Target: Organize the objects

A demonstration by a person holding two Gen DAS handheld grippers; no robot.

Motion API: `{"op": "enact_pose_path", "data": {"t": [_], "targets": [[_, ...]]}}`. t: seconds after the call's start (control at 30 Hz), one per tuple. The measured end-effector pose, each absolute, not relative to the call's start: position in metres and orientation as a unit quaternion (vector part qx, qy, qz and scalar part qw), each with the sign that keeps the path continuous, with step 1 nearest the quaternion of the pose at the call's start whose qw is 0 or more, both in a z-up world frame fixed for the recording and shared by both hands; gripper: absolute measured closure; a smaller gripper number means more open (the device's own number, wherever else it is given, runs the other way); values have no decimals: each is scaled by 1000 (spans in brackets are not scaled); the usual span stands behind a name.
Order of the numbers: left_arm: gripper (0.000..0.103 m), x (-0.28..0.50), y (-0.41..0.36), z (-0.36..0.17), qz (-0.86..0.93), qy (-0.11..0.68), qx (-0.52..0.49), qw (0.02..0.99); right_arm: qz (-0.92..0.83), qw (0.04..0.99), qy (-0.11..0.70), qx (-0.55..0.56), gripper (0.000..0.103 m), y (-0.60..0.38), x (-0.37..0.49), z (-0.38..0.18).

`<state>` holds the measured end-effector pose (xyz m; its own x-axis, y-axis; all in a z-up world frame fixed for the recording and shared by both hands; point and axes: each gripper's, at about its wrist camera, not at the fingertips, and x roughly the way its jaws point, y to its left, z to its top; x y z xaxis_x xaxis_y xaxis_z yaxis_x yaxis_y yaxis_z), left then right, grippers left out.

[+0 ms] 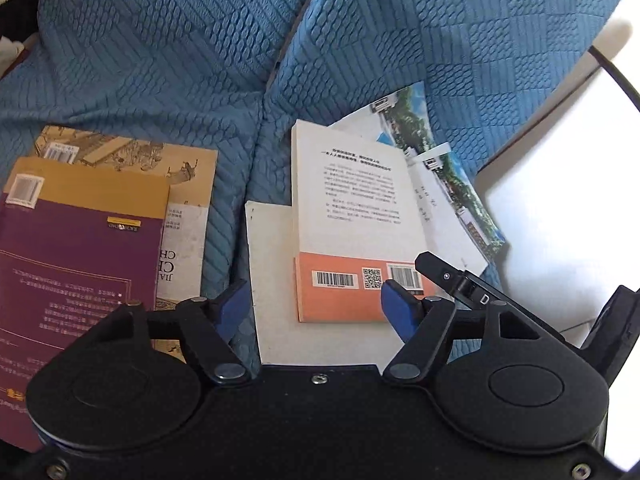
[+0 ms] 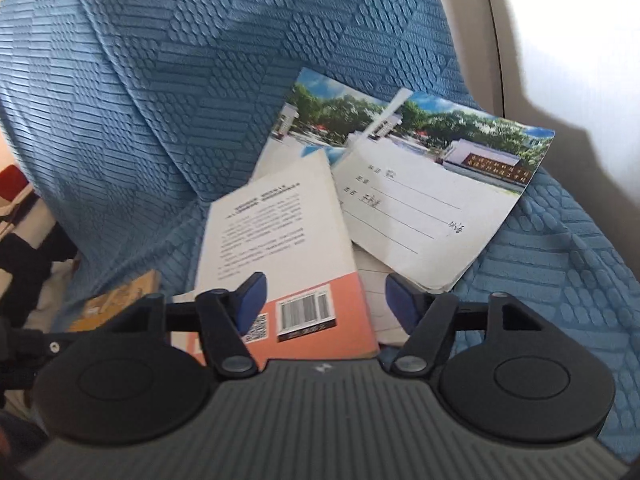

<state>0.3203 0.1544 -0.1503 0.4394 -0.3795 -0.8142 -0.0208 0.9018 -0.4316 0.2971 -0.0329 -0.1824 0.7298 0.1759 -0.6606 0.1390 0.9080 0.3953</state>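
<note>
Blue quilted fabric covers the sofa (image 1: 168, 60), stretched over the seat and the back cushions, with a deep seam running down between two cushions. Bright light washes out the far right edge of the room.

On the left part of the seat lies a small pile: a purple book (image 1: 76, 256) with a mustard band and a barcode sticker sits on top, overlapping a tan book (image 1: 180, 164) printed with old-style drawings. Both lie flat, face down.

Past the seam, toward the middle, a plain white sheet (image 1: 272, 264) lies on the fabric. Resting on it is a white and orange book (image 1: 352, 208), back cover up, with barcodes and a square code on its orange band. Its upper right corner overlaps two thin notebooks with a photo of trees and a building; the nearer notebook (image 2: 432, 200) shows ruled lines with some handwriting, and the farther notebook (image 2: 320, 112) is tucked half under it.

The left tongs (image 1: 312, 304) hang just above the lower edge of the white and orange book, their blue pads spread apart with nothing pinched; the book's orange band shows in the gap. The right tongs (image 2: 324, 300) hover over the same book's orange corner, likewise parted and empty-handed. From the left camera, the black tip of the right tongs shows beside the book's lower right corner.
</note>
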Motion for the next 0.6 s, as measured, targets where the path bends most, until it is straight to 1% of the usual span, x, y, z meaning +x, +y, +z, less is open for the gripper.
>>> {"op": "enact_pose_path", "data": {"t": [0.07,0.1,0.13,0.2,0.27,0.33,0.47,0.6], "targets": [[47,327,152,-158,-107,523,-198,822,11,900,372,226,41,-34,304,-189],[50,330,150,-161,-105,526,-201,819,12,897,376,232,43,-34,306,-192],[56,333,149,-165,-104,529,-203,818,14,896,376,236,44,-34,307,-193],[62,340,145,-171,-102,532,-205,816,15,897,372,237,44,-33,309,-193],[73,344,140,-177,-96,533,-200,817,17,898,369,240,44,-34,310,-194],[79,348,131,-182,-94,536,-182,819,18,899,367,238,46,-35,311,-194],[82,350,120,-193,-90,541,-168,819,25,907,364,212,47,-30,310,-194],[81,350,120,-197,-83,543,-169,819,26,916,364,169,47,-21,309,-193]]}}
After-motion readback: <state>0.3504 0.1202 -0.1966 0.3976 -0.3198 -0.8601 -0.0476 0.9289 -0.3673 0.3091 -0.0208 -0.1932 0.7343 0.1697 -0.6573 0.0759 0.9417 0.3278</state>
